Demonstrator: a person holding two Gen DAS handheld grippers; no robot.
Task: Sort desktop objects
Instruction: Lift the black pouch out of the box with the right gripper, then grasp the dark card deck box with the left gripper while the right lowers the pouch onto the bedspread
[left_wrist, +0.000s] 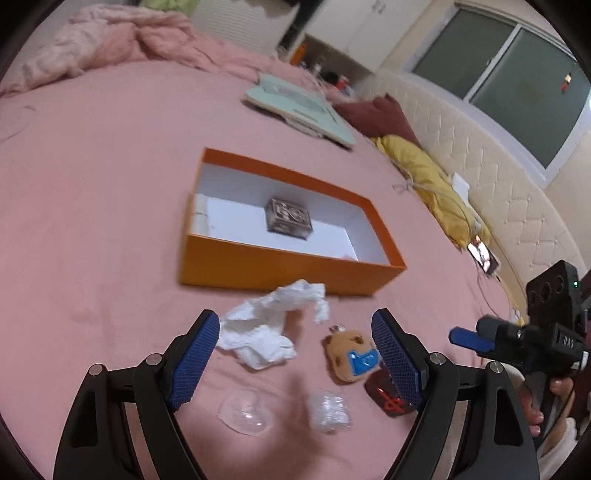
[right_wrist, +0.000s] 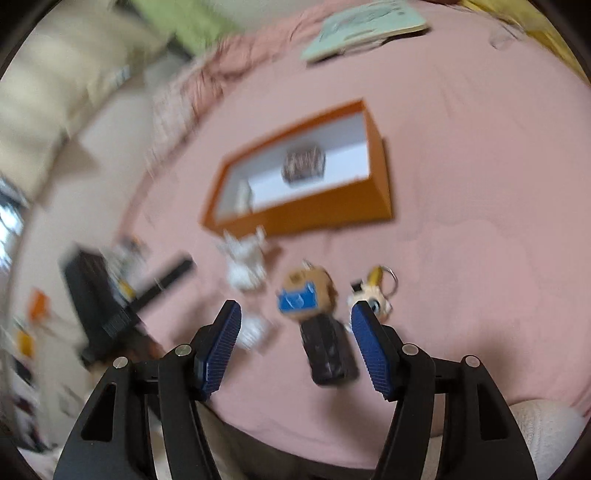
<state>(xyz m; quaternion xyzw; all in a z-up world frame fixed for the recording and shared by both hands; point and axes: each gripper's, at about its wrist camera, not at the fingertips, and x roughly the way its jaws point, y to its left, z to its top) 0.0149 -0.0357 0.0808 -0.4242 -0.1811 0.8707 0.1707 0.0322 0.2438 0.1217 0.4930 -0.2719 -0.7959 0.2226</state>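
Both tools hang with jaws wide and nothing between: left tool (left_wrist: 295, 354), right tool (right_wrist: 295, 343). Tissue (left_wrist: 266, 328) touches the orange box (left_wrist: 280, 266) wall; bare bed (left_wrist: 92, 221) lies beyond

Orange box (left_wrist: 280, 269), white inside, open on pink sheet, small dark tin (left_wrist: 289, 219) upright in it. Just in front: crumpled tissue (left_wrist: 266, 332), brown plush with blue patch (left_wrist: 351, 354), clear dish (left_wrist: 245, 410), plastic wad (left_wrist: 328, 411), dark case (right_wrist: 328, 350), keyring charm (right_wrist: 375, 291).
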